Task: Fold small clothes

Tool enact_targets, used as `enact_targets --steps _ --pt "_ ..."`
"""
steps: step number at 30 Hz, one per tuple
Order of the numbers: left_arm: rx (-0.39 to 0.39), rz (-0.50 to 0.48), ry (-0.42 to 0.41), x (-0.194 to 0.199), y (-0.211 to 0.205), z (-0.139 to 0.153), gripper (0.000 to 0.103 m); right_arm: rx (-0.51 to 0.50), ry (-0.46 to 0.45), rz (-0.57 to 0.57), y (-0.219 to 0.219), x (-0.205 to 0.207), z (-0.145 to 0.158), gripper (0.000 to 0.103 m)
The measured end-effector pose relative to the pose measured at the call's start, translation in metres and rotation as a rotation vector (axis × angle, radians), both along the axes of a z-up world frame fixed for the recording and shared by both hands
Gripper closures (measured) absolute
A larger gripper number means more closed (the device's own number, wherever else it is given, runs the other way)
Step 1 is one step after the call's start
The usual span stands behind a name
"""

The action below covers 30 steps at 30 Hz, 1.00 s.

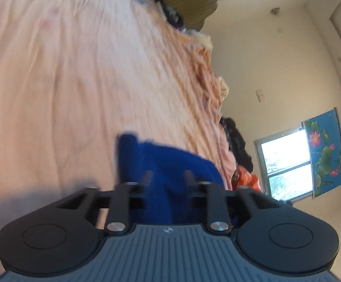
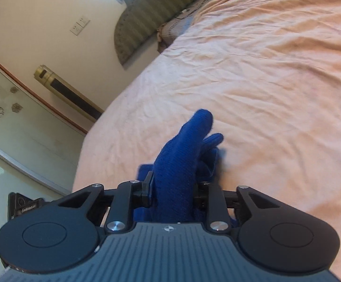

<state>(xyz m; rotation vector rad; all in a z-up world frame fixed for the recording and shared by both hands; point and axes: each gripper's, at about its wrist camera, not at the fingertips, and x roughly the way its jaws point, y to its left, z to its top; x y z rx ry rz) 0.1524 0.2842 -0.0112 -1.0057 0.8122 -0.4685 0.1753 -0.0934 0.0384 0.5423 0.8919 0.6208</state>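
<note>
Right wrist view: right gripper [image 2: 174, 189] is clamped on a blue knit garment [image 2: 182, 162] bunched between its jaws, its loose end projecting ahead over the peach bedsheet [image 2: 276, 75]. Left gripper [image 1: 168, 178] has blue knit [image 1: 170, 164] between its fingers; grip cannot be confirmed through blur. Risk: the thick bunch slipping free, or the fold landing uneven.

Blue garment [image 1: 170, 162] blurred, partly hidden.
</note>
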Motion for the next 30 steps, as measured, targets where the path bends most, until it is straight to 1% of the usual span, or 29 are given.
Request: enact_targets --steps 1,2,3,4,5,7,8,11,12,15,17,19,21,23,24,25,26,27,28,29,30 --pt "0.009 0.010 0.013 -0.006 -0.004 -0.008 0.021 -0.006 -0.005 -0.006 -0.009 -0.005 0.000 0.066" --pt "0.016 0.024 0.016 -0.011 -0.008 -0.017 0.017 -0.017 -0.021 -0.015 -0.018 -0.011 0.002 0.058" --pt "0.022 0.027 0.000 -0.015 -0.013 -0.023 0.018 -0.027 -0.035 -0.027 -0.028 -0.017 0.003 0.052" --pt "0.045 0.032 -0.040 -0.019 -0.017 -0.021 0.018 -0.035 -0.040 -0.040 -0.036 -0.022 0.003 0.044" --pt "0.047 0.020 -0.041 -0.018 -0.022 -0.021 0.018 -0.039 -0.038 -0.047 -0.043 -0.025 0.001 0.039" --pt "-0.003 -0.030 -0.025 -0.012 -0.033 -0.021 0.018 -0.074 -0.021 -0.032 -0.051 -0.030 -0.005 0.038" --pt "-0.013 -0.047 -0.018 -0.009 -0.040 -0.021 0.018 -0.099 -0.013 -0.022 -0.052 -0.032 -0.009 0.038" --pt "0.067 -0.094 -0.013 0.000 -0.064 -0.019 0.018 -0.175 -0.002 0.022 -0.052 -0.039 -0.020 0.036" --pt "0.073 -0.112 -0.007 0.000 -0.069 -0.019 0.018 -0.188 -0.002 0.045 -0.052 -0.043 -0.022 0.035" --pt "0.035 -0.145 -0.013 -0.014 -0.073 -0.021 0.018 -0.197 -0.004 0.112 -0.058 -0.056 -0.026 0.033" --pt "-0.009 -0.144 -0.033 -0.028 -0.068 -0.024 0.018 -0.172 -0.011 0.142 -0.066 -0.064 -0.027 0.032" --pt "-0.090 -0.112 -0.041 -0.040 -0.060 -0.030 0.018 -0.154 -0.009 0.169 -0.068 -0.069 -0.028 0.031" --pt "-0.162 -0.080 -0.038 -0.049 -0.055 -0.036 0.018 -0.160 -0.006 0.208 -0.062 -0.072 -0.030 0.031" --pt "-0.217 -0.060 -0.032 -0.056 -0.054 -0.040 0.018 -0.201 -0.046 0.208 -0.056 -0.074 -0.027 0.029" --pt "-0.230 -0.050 -0.036 -0.059 -0.056 -0.042 0.018 -0.193 -0.051 0.208 -0.054 -0.073 -0.027 0.028" --pt "-0.227 -0.035 -0.045 -0.060 -0.060 -0.041 0.018 -0.179 -0.042 0.211 -0.052 -0.071 -0.030 0.029" --pt "-0.221 -0.020 -0.046 -0.059 -0.065 -0.041 0.017 -0.179 -0.043 0.211 -0.049 -0.069 -0.032 0.035" --pt "-0.218 -0.017 -0.038 -0.057 -0.071 -0.039 0.012 -0.185 -0.051 0.212 -0.045 -0.069 -0.031 0.040" --pt "-0.211 -0.029 -0.038 -0.053 -0.077 -0.038 0.010 -0.161 -0.031 0.212 -0.044 -0.067 -0.033 0.056" --pt "-0.190 -0.041 -0.041 -0.050 -0.083 -0.035 0.010 -0.131 -0.011 0.205 -0.046 -0.067 -0.033 0.064" --pt "-0.154 -0.051 -0.046 -0.046 -0.089 -0.033 0.012 -0.108 -0.002 0.187 -0.048 -0.069 -0.033 0.064"
